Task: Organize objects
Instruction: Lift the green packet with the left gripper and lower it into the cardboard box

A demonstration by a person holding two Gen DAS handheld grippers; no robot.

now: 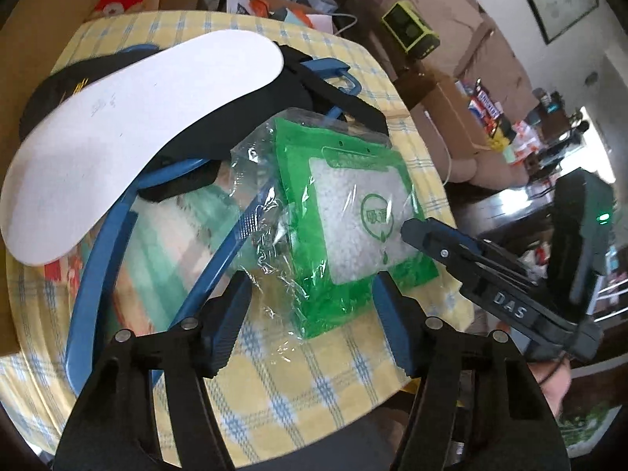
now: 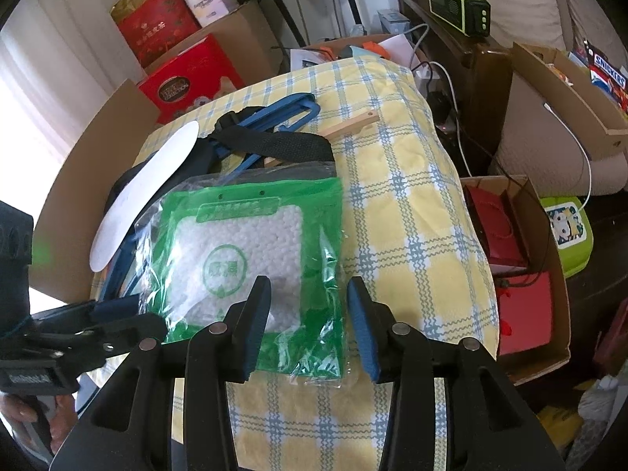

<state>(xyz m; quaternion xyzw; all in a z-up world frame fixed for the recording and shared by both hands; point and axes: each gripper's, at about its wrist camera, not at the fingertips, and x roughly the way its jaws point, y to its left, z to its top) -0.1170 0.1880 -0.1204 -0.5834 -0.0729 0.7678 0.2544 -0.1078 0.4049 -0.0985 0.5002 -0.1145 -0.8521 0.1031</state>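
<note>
The left gripper [image 1: 310,314] is hovering with its jaws apart, the green dehumidifier pouch [image 1: 353,216] lying between and beyond them, unpressed. The pouch is sitting in crinkly clear wrap near the front edge of the checked tabletop [image 2: 412,235], its far side leaning on a blue hanger [image 1: 219,259]. It is probably going to feel light, floppy and slippery, with loose white beads shifting inside; a sealed green border looks the safest hold. The right gripper [image 2: 310,325] is straddling its near corner, jaws apart.

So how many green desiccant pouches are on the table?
1: the green desiccant pouch lies in clear wrap on the checked tablecloth, beside the blue hangers. Others may be hidden underneath.
</note>
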